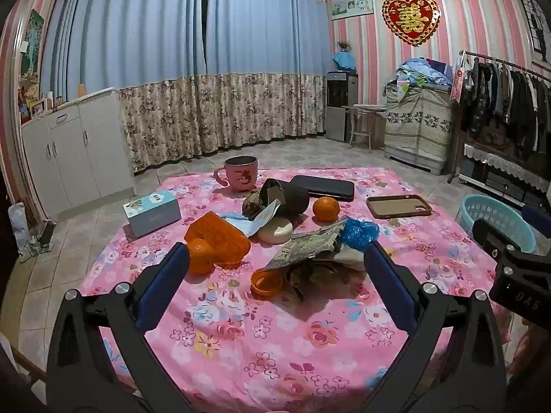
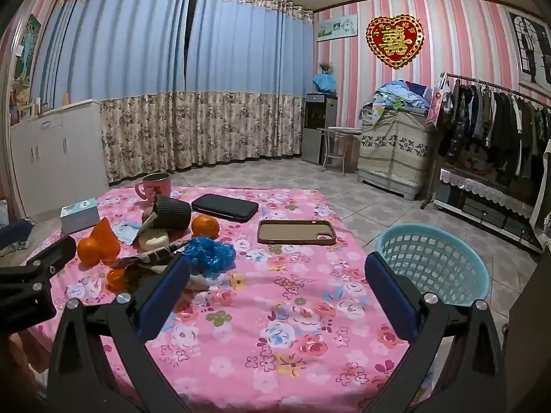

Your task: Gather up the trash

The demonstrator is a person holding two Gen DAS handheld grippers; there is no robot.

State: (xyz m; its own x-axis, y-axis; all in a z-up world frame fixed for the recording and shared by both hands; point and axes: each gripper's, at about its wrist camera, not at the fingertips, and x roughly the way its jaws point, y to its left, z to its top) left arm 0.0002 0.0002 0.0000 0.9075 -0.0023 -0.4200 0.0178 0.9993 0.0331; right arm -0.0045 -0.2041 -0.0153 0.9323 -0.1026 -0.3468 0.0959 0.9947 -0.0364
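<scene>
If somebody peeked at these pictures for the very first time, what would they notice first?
Probably the bright pink flowery tablecloth filling the middle, with a messy heap on its left part: oranges, a tipped dark cup, crumpled paper and a scrunched blue plastic bag. Next, the big red and gold heart decoration on the striped wall, and the light blue basket on the floor right of the table.
</scene>
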